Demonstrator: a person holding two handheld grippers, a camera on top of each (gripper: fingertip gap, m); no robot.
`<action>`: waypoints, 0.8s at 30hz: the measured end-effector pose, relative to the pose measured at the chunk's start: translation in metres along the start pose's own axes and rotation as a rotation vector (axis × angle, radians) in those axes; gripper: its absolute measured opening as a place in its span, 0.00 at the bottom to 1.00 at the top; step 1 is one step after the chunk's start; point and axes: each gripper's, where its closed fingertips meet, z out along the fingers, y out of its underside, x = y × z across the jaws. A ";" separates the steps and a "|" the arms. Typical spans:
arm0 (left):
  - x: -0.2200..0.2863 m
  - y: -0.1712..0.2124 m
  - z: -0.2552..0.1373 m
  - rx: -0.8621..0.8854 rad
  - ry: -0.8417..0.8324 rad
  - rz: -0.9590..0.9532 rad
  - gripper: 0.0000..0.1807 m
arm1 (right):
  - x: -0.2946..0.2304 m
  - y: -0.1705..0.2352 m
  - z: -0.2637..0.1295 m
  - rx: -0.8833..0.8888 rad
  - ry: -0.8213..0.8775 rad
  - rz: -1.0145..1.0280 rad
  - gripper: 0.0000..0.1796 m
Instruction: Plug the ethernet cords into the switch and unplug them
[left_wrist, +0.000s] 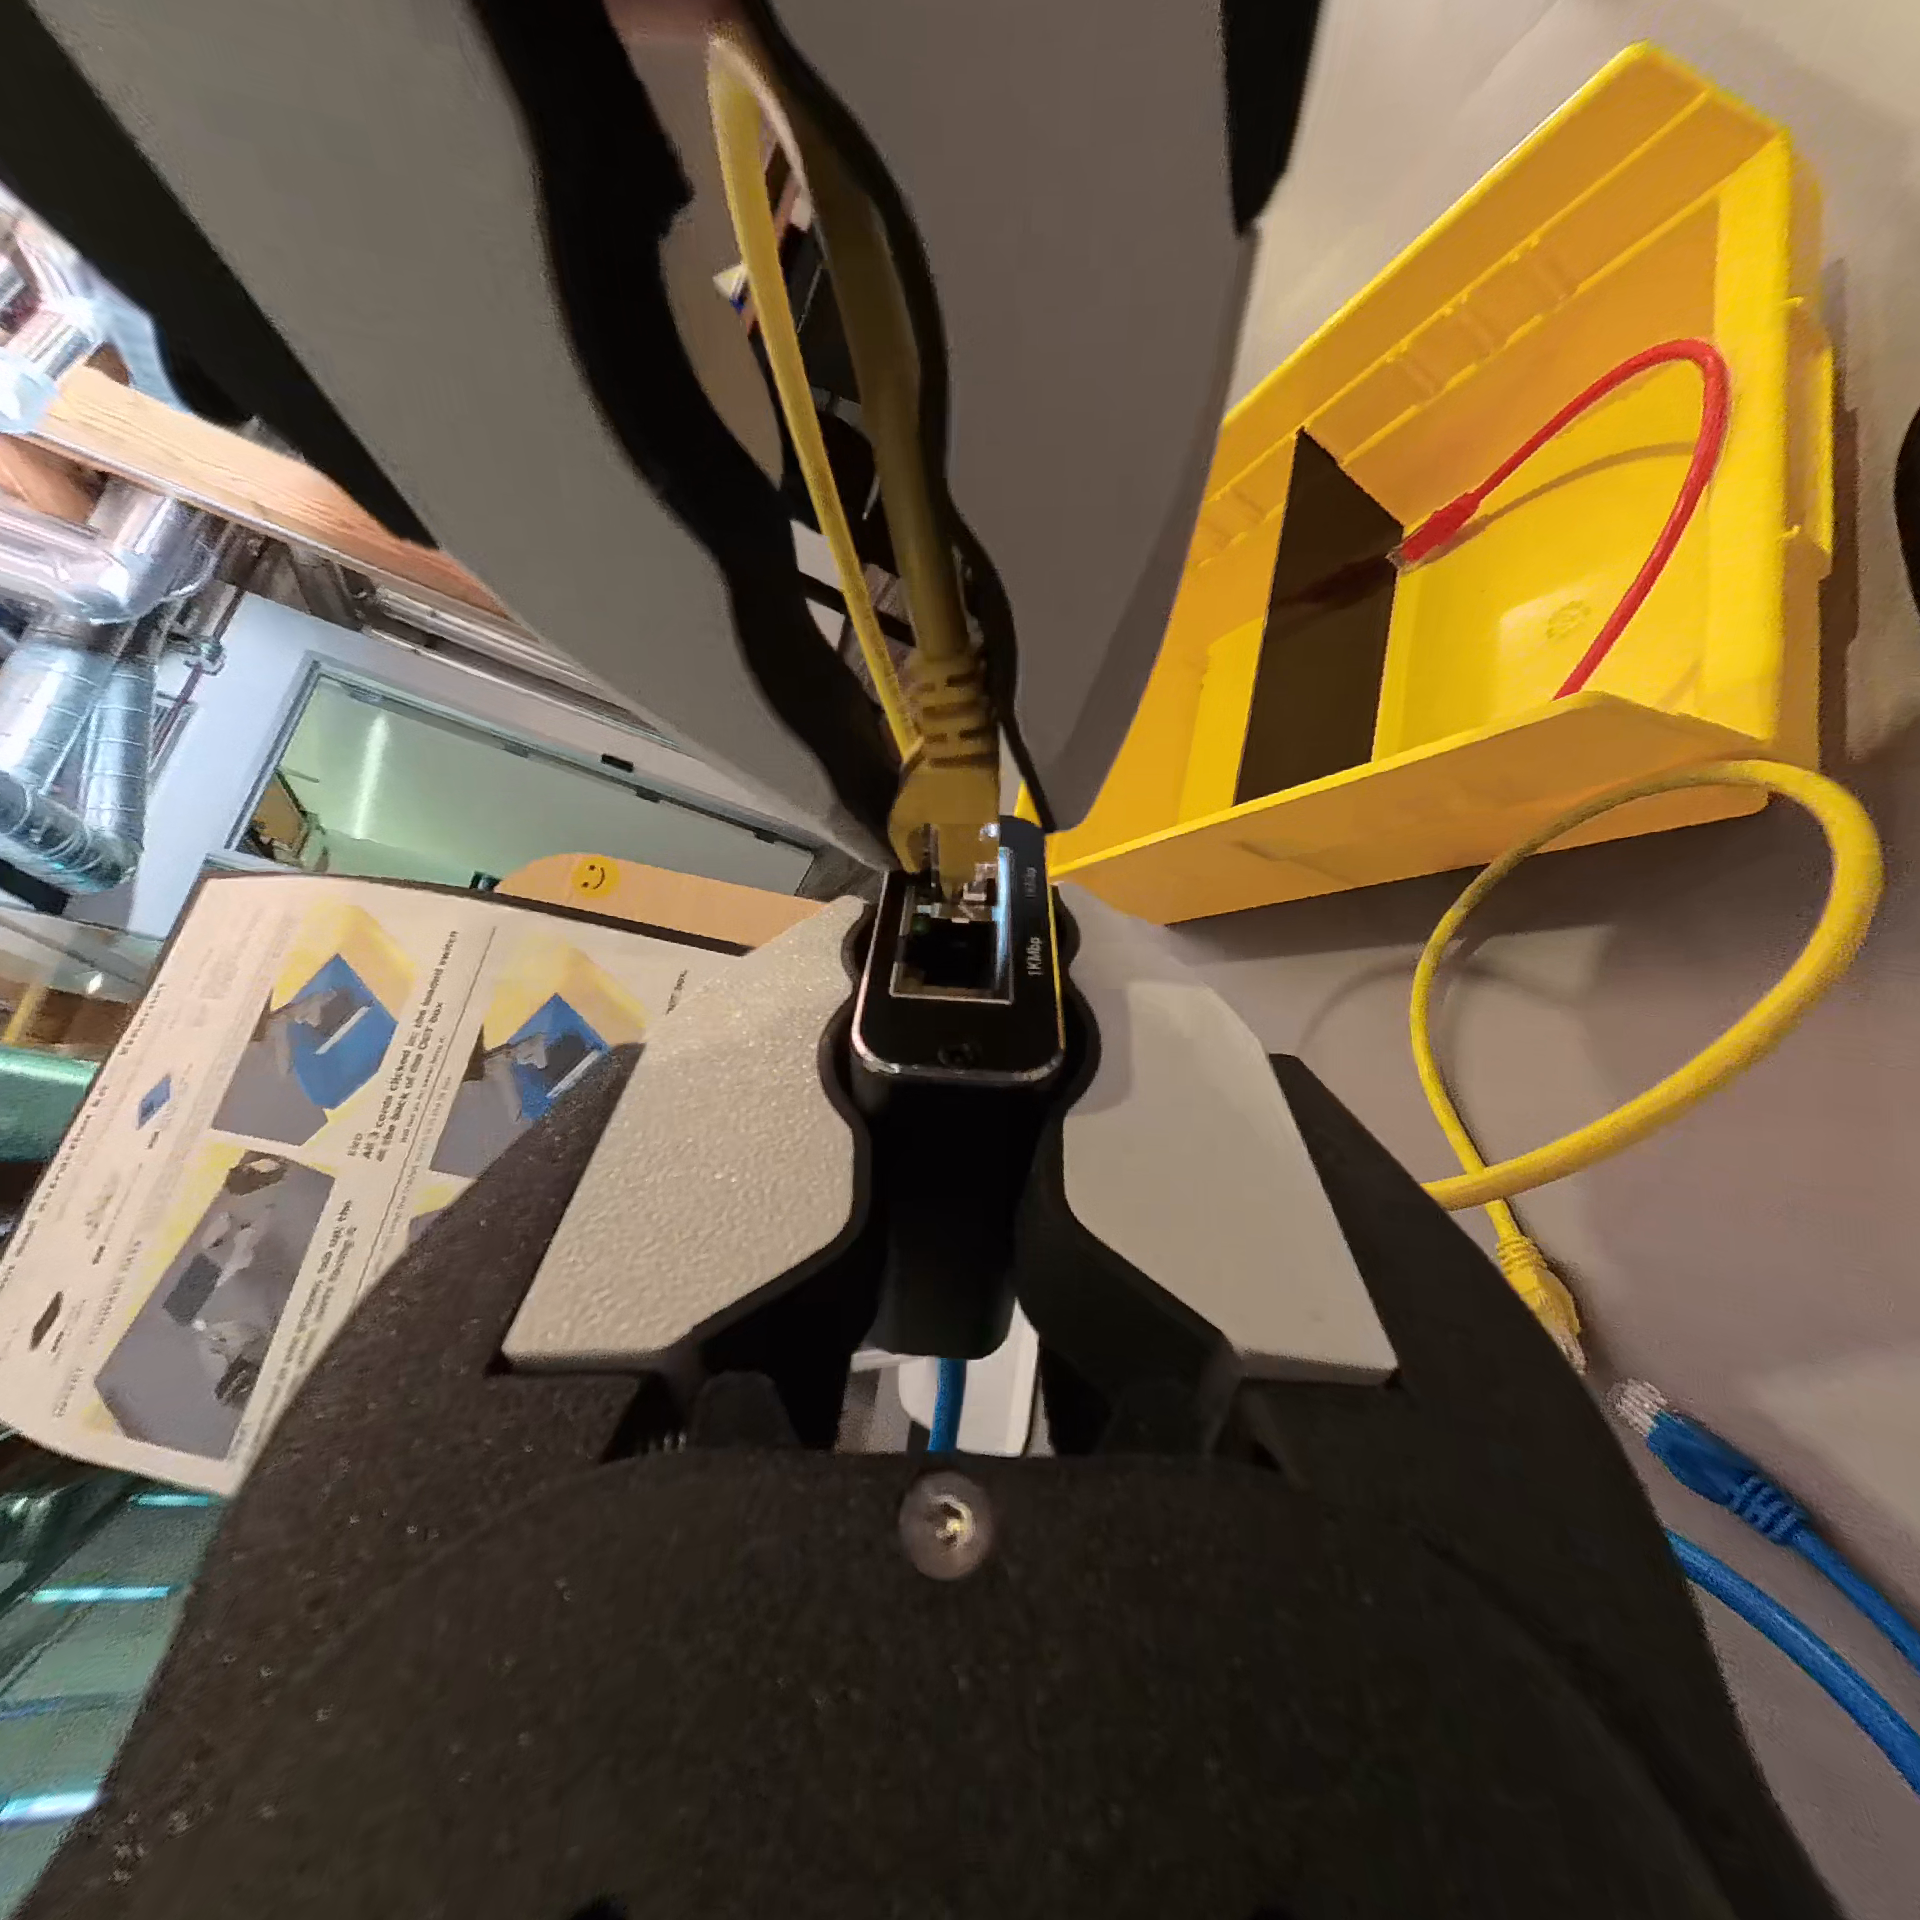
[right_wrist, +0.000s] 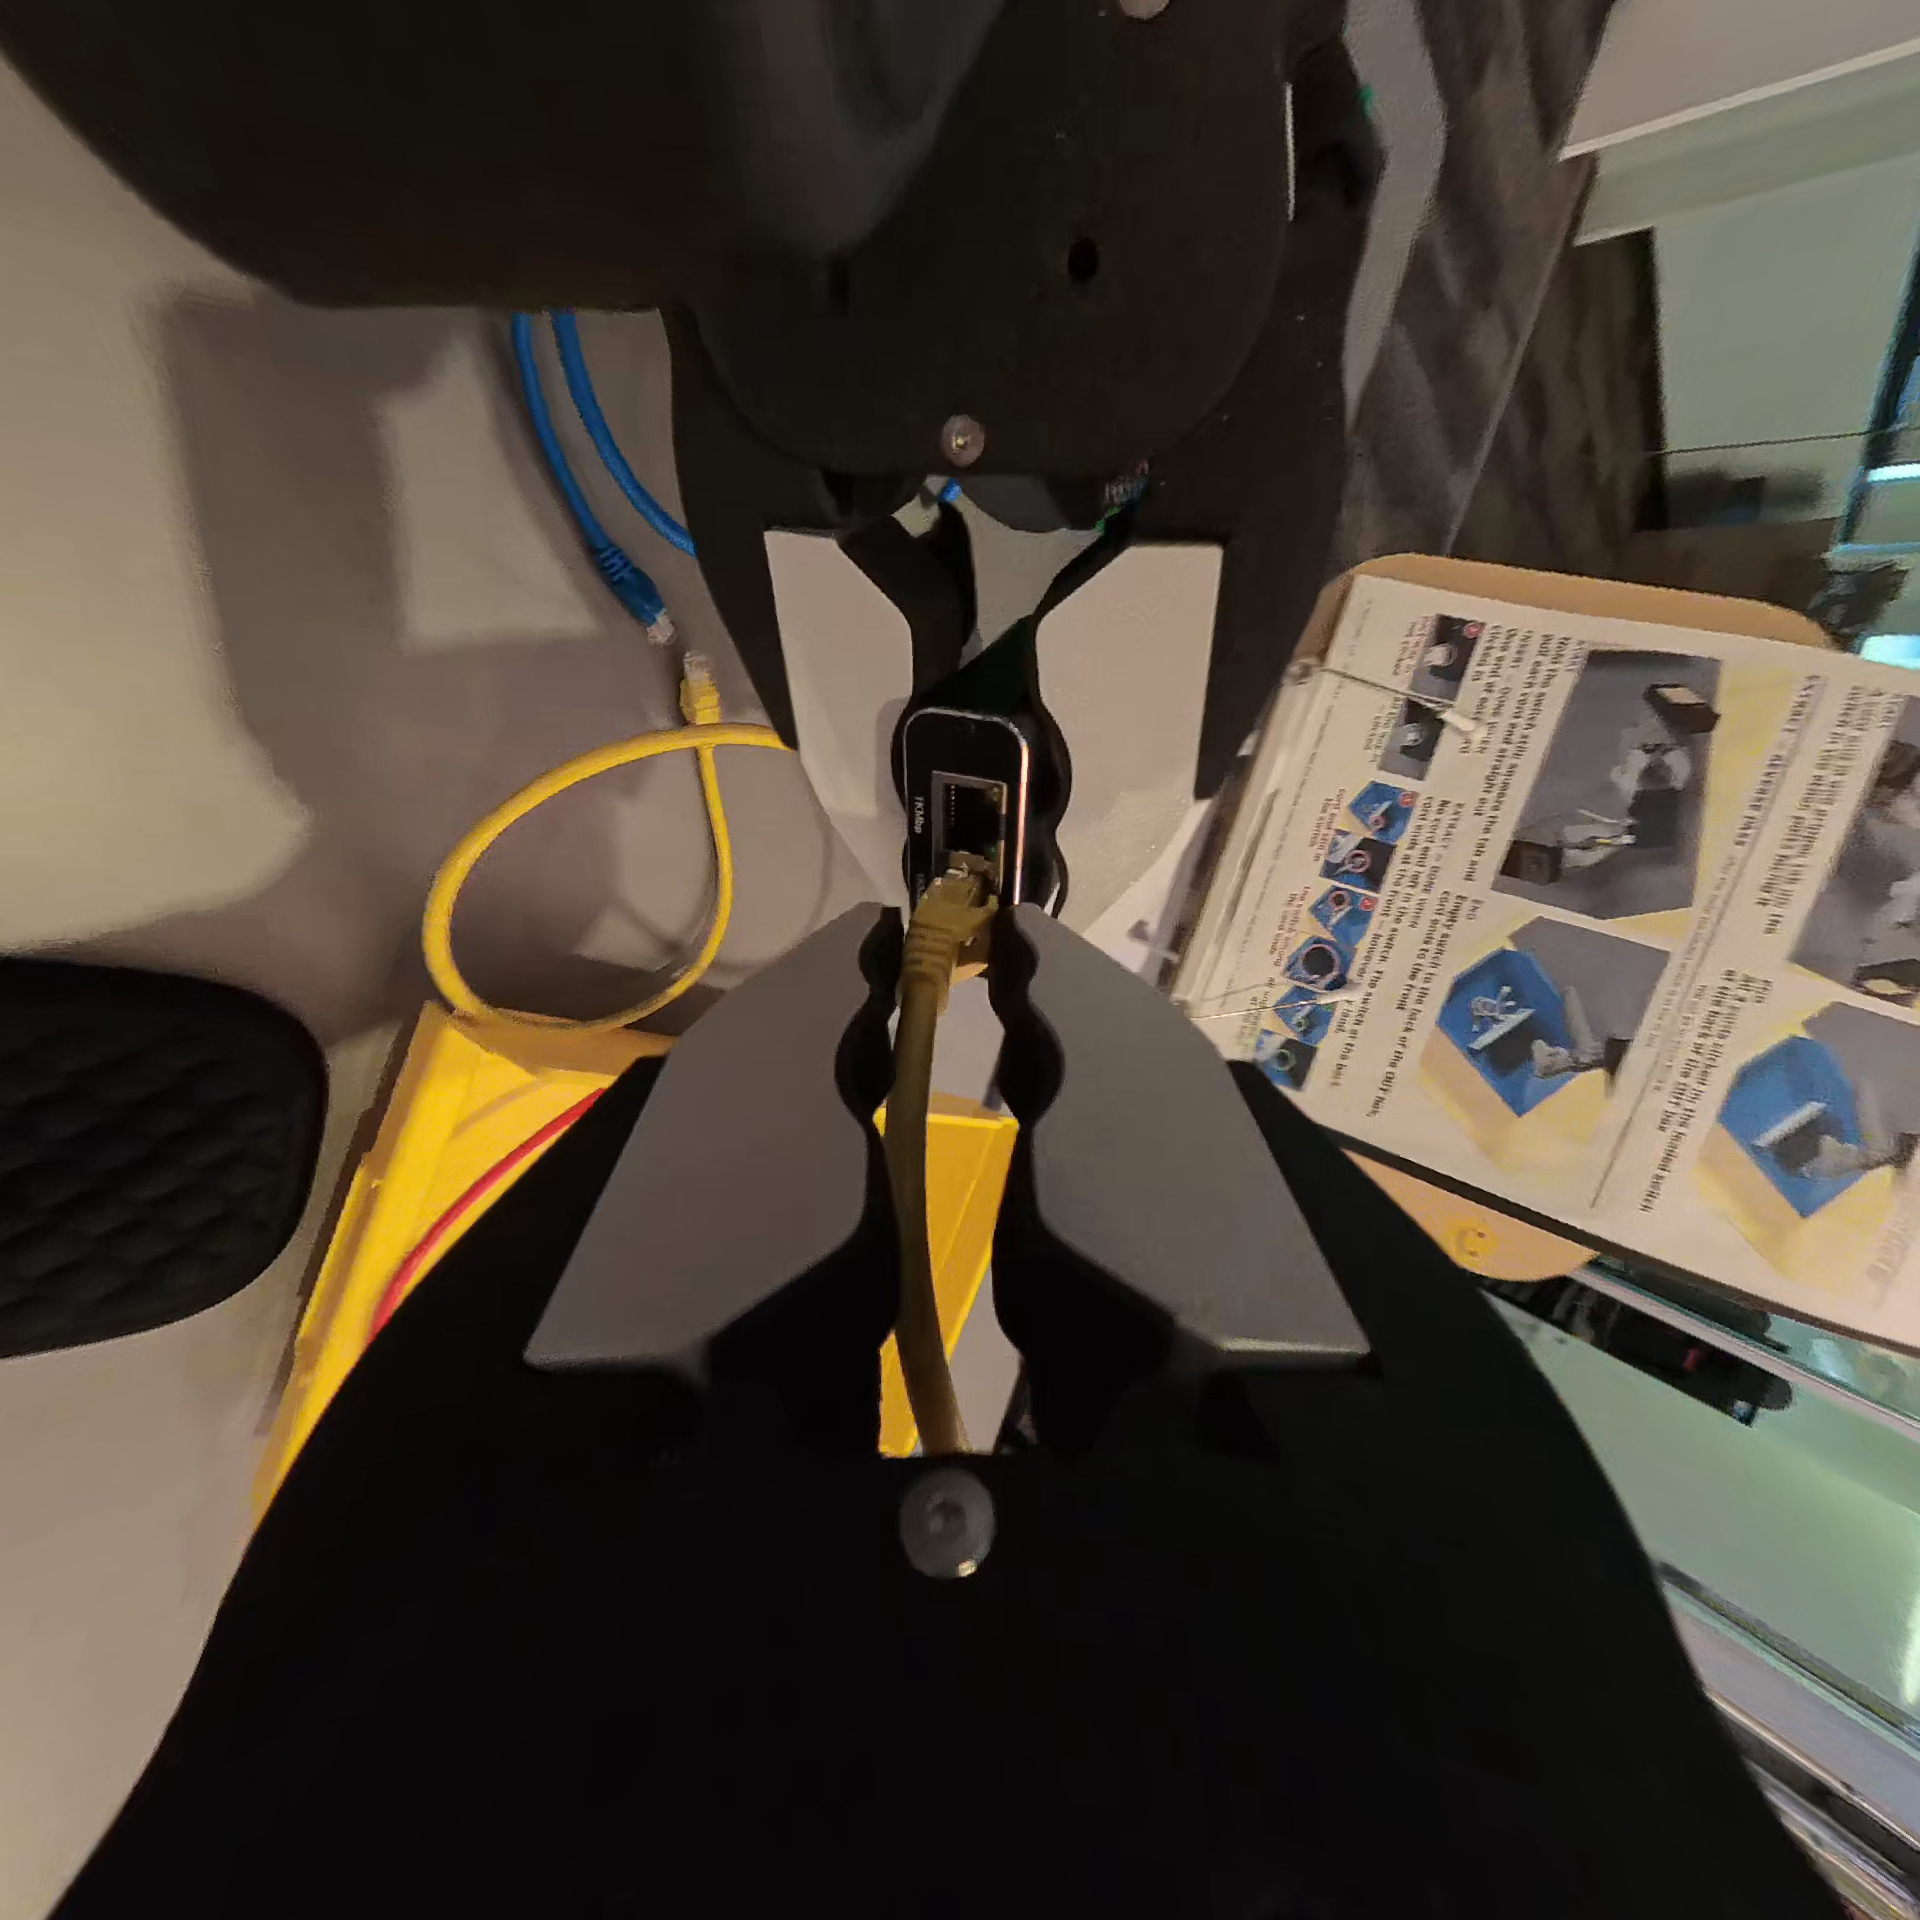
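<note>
With the left gripper (left_wrist: 961, 997) clamping the switch (left_wrist: 961, 987), our right gripper (right_wrist: 940, 935) pinches the olive cord (right_wrist: 920, 1143) at one port; the other port, ahead, is empty.

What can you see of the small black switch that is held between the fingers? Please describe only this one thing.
The switch is a small black box with a glossy face and a thin silver edge. It looks like plastic and is held in the air, clamped between the fingers of the left gripper. Its face shows two ports: one is empty, and the plug of the olive-yellow cord, held by the right gripper, sits at the other. A blue cord shows behind it.
</note>
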 end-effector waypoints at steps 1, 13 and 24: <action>0.002 0.000 0.001 0.011 0.014 -0.006 0.16 | -0.002 0.001 0.001 -0.014 -0.037 0.009 0.09; -0.027 0.062 0.005 -0.224 -0.137 0.019 0.15 | -0.074 -0.013 -0.009 0.009 -0.596 0.158 0.08; -0.086 0.040 -0.054 0.185 -0.205 -0.428 0.15 | 0.026 0.026 -0.040 0.038 -0.147 0.244 0.08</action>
